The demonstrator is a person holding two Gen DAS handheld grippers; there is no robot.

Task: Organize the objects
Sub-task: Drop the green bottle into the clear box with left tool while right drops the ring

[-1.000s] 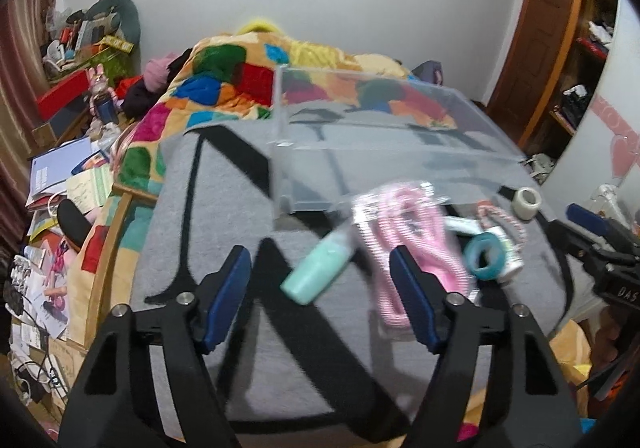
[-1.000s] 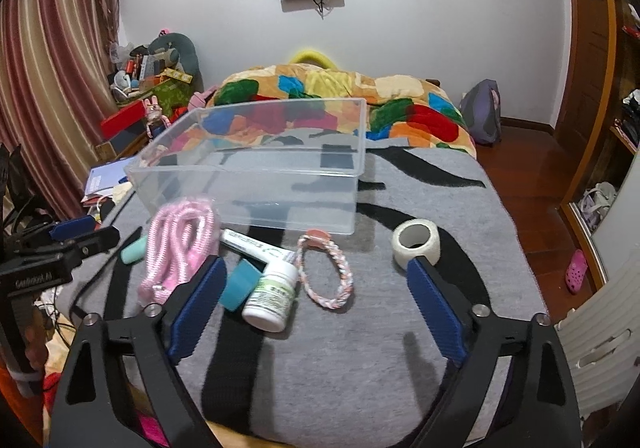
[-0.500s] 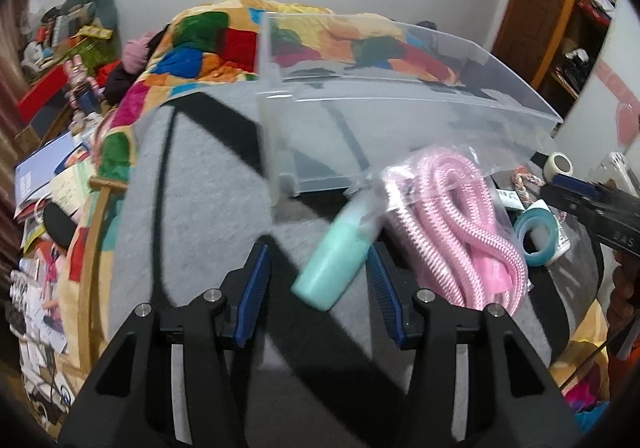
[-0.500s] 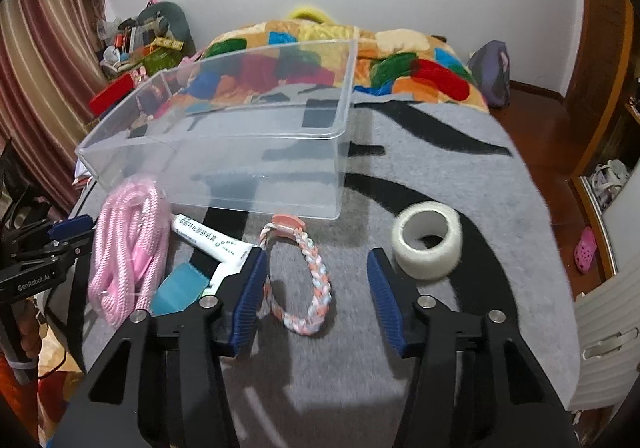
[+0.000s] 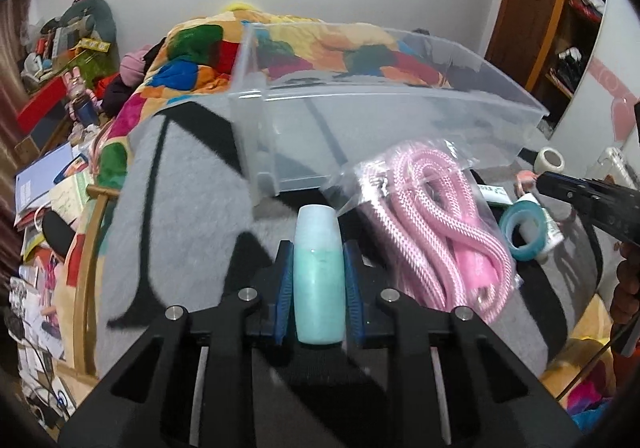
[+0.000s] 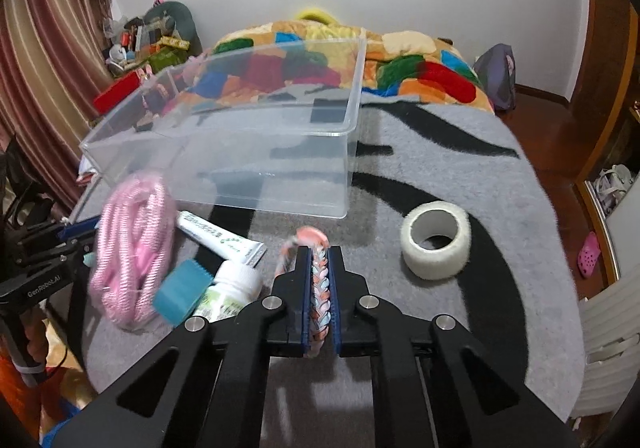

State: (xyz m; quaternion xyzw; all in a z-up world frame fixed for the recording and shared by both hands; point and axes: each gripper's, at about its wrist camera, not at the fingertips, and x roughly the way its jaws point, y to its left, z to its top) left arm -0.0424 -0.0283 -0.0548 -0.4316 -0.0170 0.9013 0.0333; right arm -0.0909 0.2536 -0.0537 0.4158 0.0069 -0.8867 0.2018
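Note:
My left gripper (image 5: 319, 248) is shut on a mint-green bottle (image 5: 319, 272) just in front of the clear plastic bin (image 5: 360, 120) on the grey blanket. My right gripper (image 6: 319, 254) is shut on a pink-and-white braided bracelet (image 6: 318, 280) in front of the same bin (image 6: 256, 152). A bagged pink rope (image 5: 436, 224) (image 6: 134, 244) lies between the grippers. A teal tape roll (image 5: 522, 230) (image 6: 180, 294), a white pill bottle (image 6: 228, 294), a white tube (image 6: 220, 236) and a white tape roll (image 6: 436, 240) (image 5: 549, 160) lie beside it.
The blanket (image 6: 460, 176) covers the bed, with a colourful quilt (image 6: 400, 60) behind the bin. Clutter fills the floor at the left (image 5: 44, 184). The bed edge drops to a wooden floor on the right (image 6: 560, 152).
Both grippers moved forward and closed: the left onto the mint-green bottle, the right onto the braided bracelet. Both were open a second ago.

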